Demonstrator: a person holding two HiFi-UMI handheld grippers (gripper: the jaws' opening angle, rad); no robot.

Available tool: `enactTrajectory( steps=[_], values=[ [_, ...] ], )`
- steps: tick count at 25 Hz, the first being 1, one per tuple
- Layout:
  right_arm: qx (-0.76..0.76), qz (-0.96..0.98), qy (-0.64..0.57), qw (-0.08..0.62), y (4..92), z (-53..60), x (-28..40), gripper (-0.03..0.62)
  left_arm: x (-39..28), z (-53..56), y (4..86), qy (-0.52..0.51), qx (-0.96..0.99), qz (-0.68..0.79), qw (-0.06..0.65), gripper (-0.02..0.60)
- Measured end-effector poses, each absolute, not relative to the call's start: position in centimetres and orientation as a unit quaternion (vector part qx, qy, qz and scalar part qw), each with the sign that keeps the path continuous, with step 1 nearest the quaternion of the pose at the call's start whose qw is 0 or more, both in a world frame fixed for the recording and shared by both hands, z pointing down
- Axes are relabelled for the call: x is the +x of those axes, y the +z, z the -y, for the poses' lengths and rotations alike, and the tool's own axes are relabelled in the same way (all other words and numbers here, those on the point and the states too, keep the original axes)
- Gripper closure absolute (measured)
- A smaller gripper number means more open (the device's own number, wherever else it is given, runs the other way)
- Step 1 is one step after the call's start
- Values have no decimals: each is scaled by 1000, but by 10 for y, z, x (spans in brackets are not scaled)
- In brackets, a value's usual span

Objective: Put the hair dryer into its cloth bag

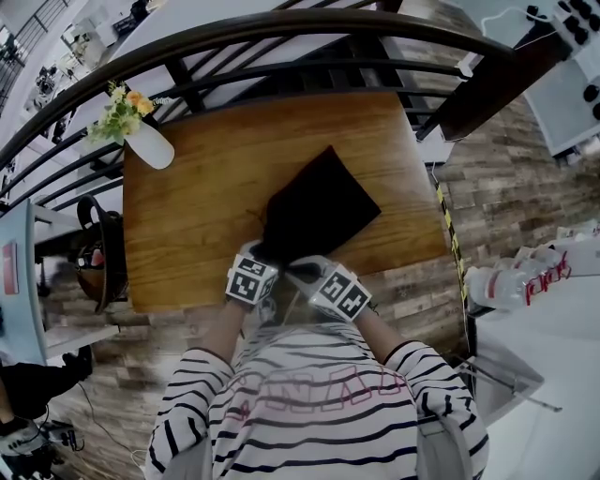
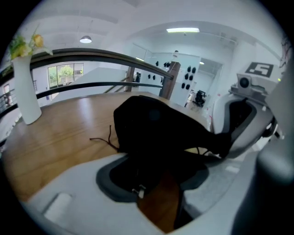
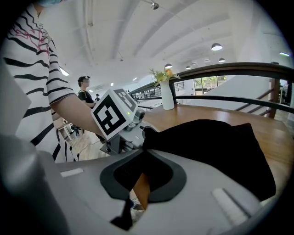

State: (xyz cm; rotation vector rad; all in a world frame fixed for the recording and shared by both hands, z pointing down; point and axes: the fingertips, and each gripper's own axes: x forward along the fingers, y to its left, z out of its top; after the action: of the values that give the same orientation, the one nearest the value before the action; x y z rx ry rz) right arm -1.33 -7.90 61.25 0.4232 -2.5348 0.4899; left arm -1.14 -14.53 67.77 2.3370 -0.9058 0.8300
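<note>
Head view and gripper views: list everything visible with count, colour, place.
table: one, brown wood, centre.
bag: one, black, on table's near half.
vase: one, white with yellow flowers, table's far left corner.
railing: one, dark, curving beyond table.
bottles: a few, clear, right of table.
bystander: one, dark top, far off in right gripper view.
shirt: one, striped black and white, bottom.
left gripper: one, grey, jaws wide, clamped on bag's near end.
right gripper: one, grey, jaws nearly together on bag's edge.

Wooden table beside dark curved railing, wood-plank floor, ceiling lamps
</note>
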Motion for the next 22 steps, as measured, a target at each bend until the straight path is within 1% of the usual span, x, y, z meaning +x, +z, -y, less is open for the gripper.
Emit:
enactTrajectory(
  steps=[3,7,13,22],
  values=[
    [164,936,177,256,614,81,-16,582,-19,145,674,303,855,341,245,348],
    [174,932,180,263,621,82,-21,580,-29,143,668,295,856,348,244,344],
    [193,919,191,285,631,81,-31,579,-47,138,662,288,855,357,243,344],
    [230,906,195,296,648,84,-44,568,-81,130,649,274,851,379,241,347]
  ],
)
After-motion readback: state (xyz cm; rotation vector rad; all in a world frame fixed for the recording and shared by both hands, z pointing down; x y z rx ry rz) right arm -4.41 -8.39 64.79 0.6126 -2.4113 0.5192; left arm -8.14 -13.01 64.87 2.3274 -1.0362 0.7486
